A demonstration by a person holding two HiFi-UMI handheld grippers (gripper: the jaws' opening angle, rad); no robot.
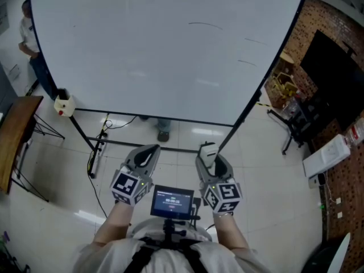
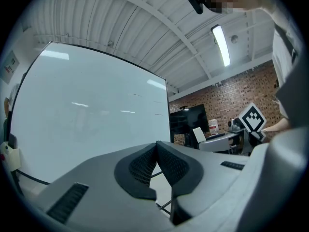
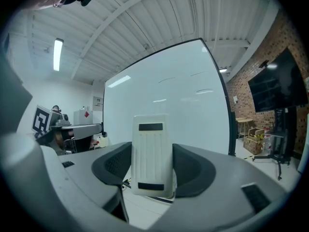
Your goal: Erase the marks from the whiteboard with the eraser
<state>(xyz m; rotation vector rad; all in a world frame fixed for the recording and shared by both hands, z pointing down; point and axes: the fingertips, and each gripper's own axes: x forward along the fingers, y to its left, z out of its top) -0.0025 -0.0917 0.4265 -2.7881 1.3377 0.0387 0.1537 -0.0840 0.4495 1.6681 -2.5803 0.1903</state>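
A wooden table (image 1: 14, 135) stands left, a dark screen (image 1: 335, 75) against the brick wall (image 1: 313, 24) right.

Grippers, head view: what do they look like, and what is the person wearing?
The left gripper and right gripper are grey moulded shells, their tongs lined with dark ribbed pads. Each carries a cube of black-and-white square markers. The person wears a light shirt under black chest straps.

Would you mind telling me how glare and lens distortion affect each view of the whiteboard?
Head view: the whiteboard bows outward, soft light reflections cross its middle, the faint marks are readable. Left gripper view: heavy fisheye, dark corners, bright streaks on the board. Right gripper view: same fisheye, the eraser sharp up close.
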